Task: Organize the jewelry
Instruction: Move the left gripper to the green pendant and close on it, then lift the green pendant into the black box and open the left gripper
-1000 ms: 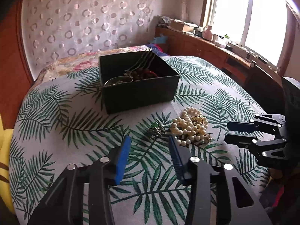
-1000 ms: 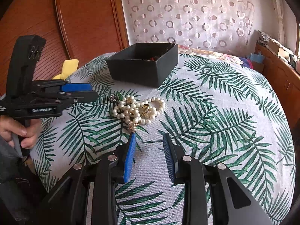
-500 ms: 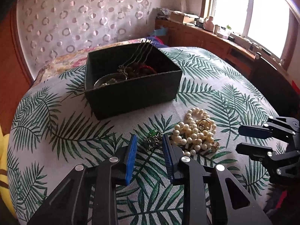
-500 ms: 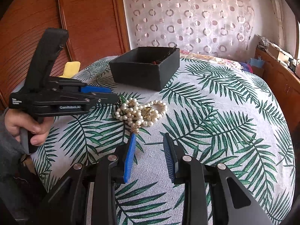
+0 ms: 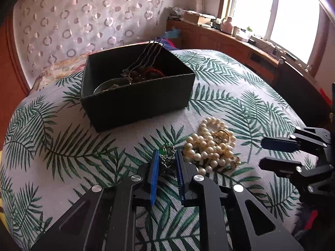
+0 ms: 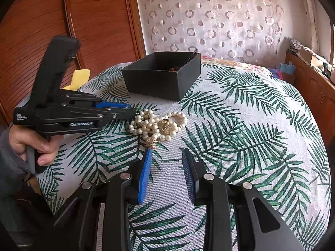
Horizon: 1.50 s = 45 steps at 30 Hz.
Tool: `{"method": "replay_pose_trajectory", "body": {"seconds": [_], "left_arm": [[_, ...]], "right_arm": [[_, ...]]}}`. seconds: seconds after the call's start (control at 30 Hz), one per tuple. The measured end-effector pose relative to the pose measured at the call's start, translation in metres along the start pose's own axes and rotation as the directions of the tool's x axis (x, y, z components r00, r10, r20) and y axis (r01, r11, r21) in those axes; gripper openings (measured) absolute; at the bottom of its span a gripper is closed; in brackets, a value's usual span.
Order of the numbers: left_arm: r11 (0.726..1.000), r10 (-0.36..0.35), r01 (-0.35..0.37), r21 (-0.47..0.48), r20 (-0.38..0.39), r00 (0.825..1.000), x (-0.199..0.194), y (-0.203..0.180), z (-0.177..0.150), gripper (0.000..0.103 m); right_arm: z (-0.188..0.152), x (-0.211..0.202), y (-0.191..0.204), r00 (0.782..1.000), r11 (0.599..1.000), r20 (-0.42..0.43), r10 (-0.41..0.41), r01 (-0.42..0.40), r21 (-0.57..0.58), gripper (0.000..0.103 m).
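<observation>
Left gripper [image 5: 166,161] is down on the bed [image 5: 62,146], blue pads either side of the green-stone pendant [image 5: 166,152]. Jaws are narrowed around it, pads just beside or touching the tangled chain; can't confirm a firm clamp, so call it closing on the piece, not lifted.

Pendant lies straight ahead between the left fingertips, stone at the far end, chain bunched back toward the gripper. Long axis runs roughly along the fingers, so the pinch goes across the narrow side. Good alignment.

Pearl necklace [image 5: 209,144] is heaped just right of the pendant, close to the right pad of the left gripper, with a gold ring [image 5: 220,135] sitting on top. Snag risk if the chain is tangled with the pearls; can't tell from here.

Right gripper [image 6: 165,167] hovers released, jaws wide, aimed at the near end of the pearl heap, gold clasp [image 6: 151,144] just off its left pad. It's the nearer one for the pearls.

Black box [image 5: 136,96] sits beyond the pendant, slightly left, already holding jewelry. Likely next: lift and carry forward to the box.
</observation>
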<state>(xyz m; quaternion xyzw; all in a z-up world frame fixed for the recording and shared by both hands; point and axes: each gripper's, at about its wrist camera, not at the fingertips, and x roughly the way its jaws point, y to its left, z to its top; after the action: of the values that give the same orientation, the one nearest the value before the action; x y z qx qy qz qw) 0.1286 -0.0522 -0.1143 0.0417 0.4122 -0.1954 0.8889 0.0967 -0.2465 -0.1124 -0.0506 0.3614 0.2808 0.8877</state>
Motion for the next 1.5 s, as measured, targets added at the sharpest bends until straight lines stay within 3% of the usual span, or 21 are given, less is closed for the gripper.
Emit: {"method": "replay_pose_trajectory", "body": {"seconds": [0.37, 0.7, 0.73, 0.77, 0.9, 1.0, 1.5], "left_arm": [[0.999, 0.0, 0.005, -0.053, 0.093, 0.996, -0.043, 0.004, -0.019, 0.014], [0.996, 0.0, 0.012, -0.083, 0.141, 0.99, -0.059, 0.01, -0.023, 0.014], [0.996, -0.001, 0.014, -0.085, 0.144, 0.99, -0.06, 0.011, -0.024, 0.013], [0.996, -0.004, 0.017, -0.088, 0.145, 0.989, -0.061, 0.012, -0.024, 0.004], [0.996, -0.006, 0.02, -0.092, 0.149, 0.989, -0.062, 0.012, -0.025, 0.004], [0.996, -0.005, 0.018, -0.088, 0.143, 0.99, -0.06, 0.012, -0.025, 0.003], [0.992, -0.003, 0.025, -0.122, 0.177, 0.984, -0.079, 0.026, -0.027, 0.003]], "right_arm": [[0.005, 0.006, 0.006, 0.999, 0.999, -0.03, -0.033, 0.032, -0.035, 0.033], [0.021, 0.027, 0.027, 0.996, 0.993, -0.086, -0.038, 0.027, -0.119, 0.033], [0.022, 0.03, 0.029, 0.995, 0.992, -0.095, -0.04, 0.028, -0.126, 0.033], [0.022, 0.032, 0.03, 0.994, 0.991, -0.1, -0.043, 0.03, -0.132, 0.033], [0.021, 0.041, 0.031, 0.99, 0.989, -0.128, -0.057, 0.039, -0.14, 0.033], [0.02, 0.041, 0.032, 0.991, 0.989, -0.126, -0.048, 0.03, -0.146, 0.015], [0.027, 0.007, 0.03, 0.999, 0.991, -0.031, -0.02, 0.016, -0.135, 0.011]]}}
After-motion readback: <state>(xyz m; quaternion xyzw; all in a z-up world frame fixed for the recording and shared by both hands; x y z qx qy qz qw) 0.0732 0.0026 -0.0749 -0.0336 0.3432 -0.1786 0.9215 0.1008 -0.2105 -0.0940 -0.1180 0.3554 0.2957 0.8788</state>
